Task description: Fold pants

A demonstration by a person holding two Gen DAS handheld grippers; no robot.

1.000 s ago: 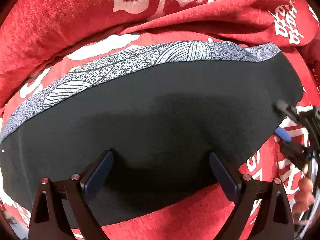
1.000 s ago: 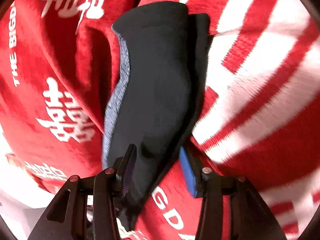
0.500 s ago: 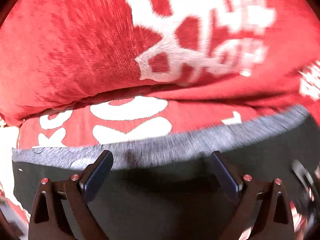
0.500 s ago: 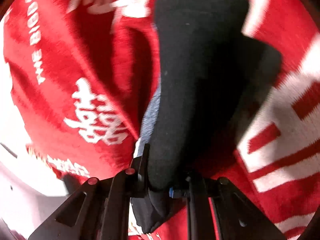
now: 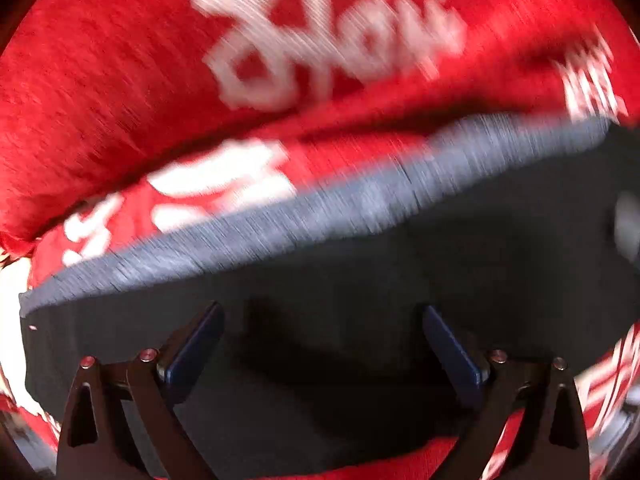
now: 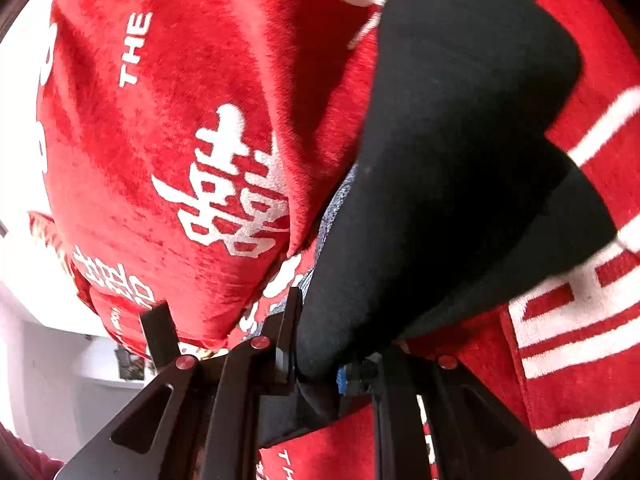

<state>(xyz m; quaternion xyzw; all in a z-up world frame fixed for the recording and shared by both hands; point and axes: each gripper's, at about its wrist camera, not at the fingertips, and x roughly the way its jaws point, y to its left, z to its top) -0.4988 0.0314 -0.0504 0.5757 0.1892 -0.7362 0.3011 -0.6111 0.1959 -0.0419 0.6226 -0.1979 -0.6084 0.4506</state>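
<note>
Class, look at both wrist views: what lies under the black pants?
Under the black pants lies a red blanket with white lettering, visible all around them. The part directly beneath is covered. The right gripper pinches one end; the left gripper is open above them.

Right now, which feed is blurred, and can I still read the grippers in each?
Left wrist view: heavy motion smear over the pants and red blanket, yet the left gripper reads sharp and open. Right wrist view: mostly crisp; the right gripper is clamped on the pants.
</note>
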